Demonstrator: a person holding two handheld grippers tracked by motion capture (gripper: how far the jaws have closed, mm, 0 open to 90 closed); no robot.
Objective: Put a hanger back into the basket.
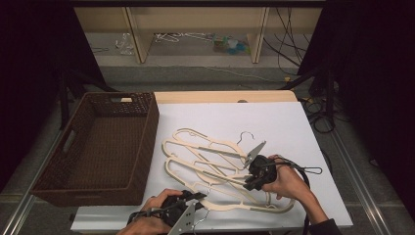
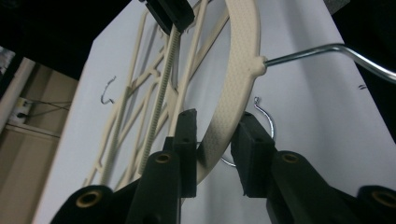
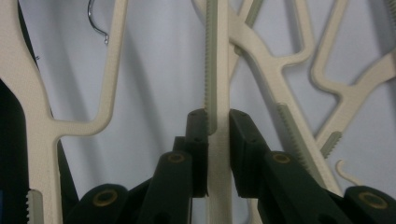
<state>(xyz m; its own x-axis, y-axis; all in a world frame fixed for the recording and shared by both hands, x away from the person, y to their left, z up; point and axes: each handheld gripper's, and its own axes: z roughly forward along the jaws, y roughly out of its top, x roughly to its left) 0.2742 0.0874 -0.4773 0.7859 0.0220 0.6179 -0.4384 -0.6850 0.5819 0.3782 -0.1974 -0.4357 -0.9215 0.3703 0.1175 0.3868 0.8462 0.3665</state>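
Surface (image 1: 293, 122): white, carrying tangled hangers (image 1: 215, 166) beside a basket (image 1: 98, 147).
Right hand-held gripper (image 3: 217, 122): you are pinching a hanger bar.
Left hand-held gripper (image 2: 217, 126): you are straddling a hanger's curved arm, not yet pressing.
Next: clamp, then separate carefully.

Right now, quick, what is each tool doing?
Left tool: open around a cream hanger's curved arm, pads not yet pressing it.
Right tool: closed, holding a hanger's ridged bar.

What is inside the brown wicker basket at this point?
The basket holds nothing that can be seen: its woven floor shows bare. The strip of floor behind its near wall is hidden. The cream hangers lie on the white table beside it.
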